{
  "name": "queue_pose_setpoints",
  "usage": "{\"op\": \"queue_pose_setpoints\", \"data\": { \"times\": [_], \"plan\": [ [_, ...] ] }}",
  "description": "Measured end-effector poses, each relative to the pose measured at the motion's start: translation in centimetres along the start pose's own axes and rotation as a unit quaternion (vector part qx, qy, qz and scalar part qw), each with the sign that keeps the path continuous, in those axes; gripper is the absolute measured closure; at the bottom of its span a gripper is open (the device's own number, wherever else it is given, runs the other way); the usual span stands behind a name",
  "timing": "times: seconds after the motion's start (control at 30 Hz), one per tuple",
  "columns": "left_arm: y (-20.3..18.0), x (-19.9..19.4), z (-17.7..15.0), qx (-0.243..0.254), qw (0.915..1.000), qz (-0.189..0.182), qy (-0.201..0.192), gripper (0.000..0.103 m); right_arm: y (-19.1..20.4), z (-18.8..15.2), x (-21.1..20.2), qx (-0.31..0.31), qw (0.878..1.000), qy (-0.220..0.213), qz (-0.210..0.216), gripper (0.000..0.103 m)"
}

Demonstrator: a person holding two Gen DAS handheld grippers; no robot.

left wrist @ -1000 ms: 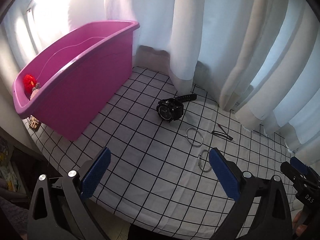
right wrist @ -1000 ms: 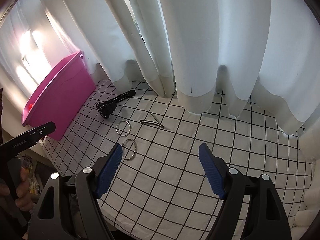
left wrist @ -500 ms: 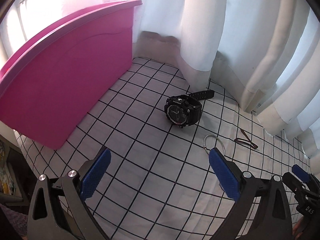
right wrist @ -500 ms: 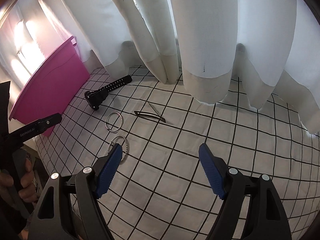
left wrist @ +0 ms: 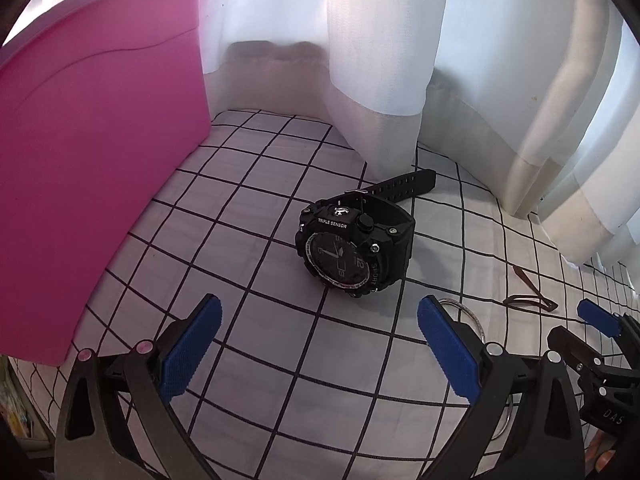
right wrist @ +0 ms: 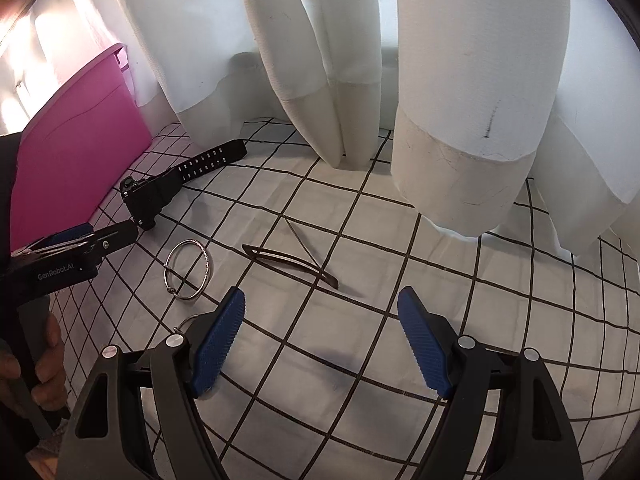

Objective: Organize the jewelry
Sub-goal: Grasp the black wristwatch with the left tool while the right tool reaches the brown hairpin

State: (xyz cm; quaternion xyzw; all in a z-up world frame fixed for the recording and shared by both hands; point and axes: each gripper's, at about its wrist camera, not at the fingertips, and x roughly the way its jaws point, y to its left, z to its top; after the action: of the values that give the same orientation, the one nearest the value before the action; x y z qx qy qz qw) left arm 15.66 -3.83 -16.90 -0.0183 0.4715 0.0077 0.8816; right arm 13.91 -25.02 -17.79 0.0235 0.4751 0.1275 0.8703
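Observation:
A black sport watch (left wrist: 354, 250) lies on the checked cloth, just ahead of my open left gripper (left wrist: 320, 320); it also shows in the right wrist view (right wrist: 160, 196). A silver bangle (right wrist: 188, 270) lies right of the watch, partly behind my left gripper's right finger (left wrist: 464, 312). A second ring (right wrist: 188, 322) is mostly hidden behind my right gripper's left finger. A dark hair clip (right wrist: 290, 264) lies just ahead of my open right gripper (right wrist: 320, 312); it shows too in the left wrist view (left wrist: 528, 300).
A pink plastic bin (left wrist: 92, 152) stands at the left on the cloth. White curtains (right wrist: 440, 100) hang along the back and rest on the cloth. The left gripper (right wrist: 76, 250) appears at the left edge of the right wrist view.
Both grippers have moved forward and lower toward the cloth. The watch looms larger before the left gripper, the hair clip before the right. Both stay open.

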Motion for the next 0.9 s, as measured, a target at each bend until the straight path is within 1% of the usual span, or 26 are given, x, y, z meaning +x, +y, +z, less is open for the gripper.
{"op": "queue_pose_setpoints", "data": {
  "times": [0.23,0.4,0.57,0.83,0.9],
  "plan": [
    [-0.2,1.8,0.6,0.012,0.9999,0.0,0.004,0.006,0.0,0.8,1.9,-0.006,1.0,0.005,-0.006,0.028],
    [-0.3,3.1,1.2,0.02,0.9997,-0.001,0.017,0.006,-0.1,1.3,2.5,-0.003,1.0,0.006,-0.009,0.028],
    [-0.1,3.9,1.9,0.014,0.9995,-0.006,0.026,0.006,0.3,1.9,3.1,-0.008,1.0,0.004,-0.015,0.028],
    [-0.6,4.8,2.9,0.024,0.9994,-0.008,0.023,0.006,1.2,2.6,4.7,-0.051,0.998,0.0,-0.048,0.028],
    [-0.7,5.0,3.2,0.026,0.9994,-0.007,0.023,0.006,1.1,2.6,4.7,-0.053,0.997,-0.006,-0.048,0.028]
  ]
}}
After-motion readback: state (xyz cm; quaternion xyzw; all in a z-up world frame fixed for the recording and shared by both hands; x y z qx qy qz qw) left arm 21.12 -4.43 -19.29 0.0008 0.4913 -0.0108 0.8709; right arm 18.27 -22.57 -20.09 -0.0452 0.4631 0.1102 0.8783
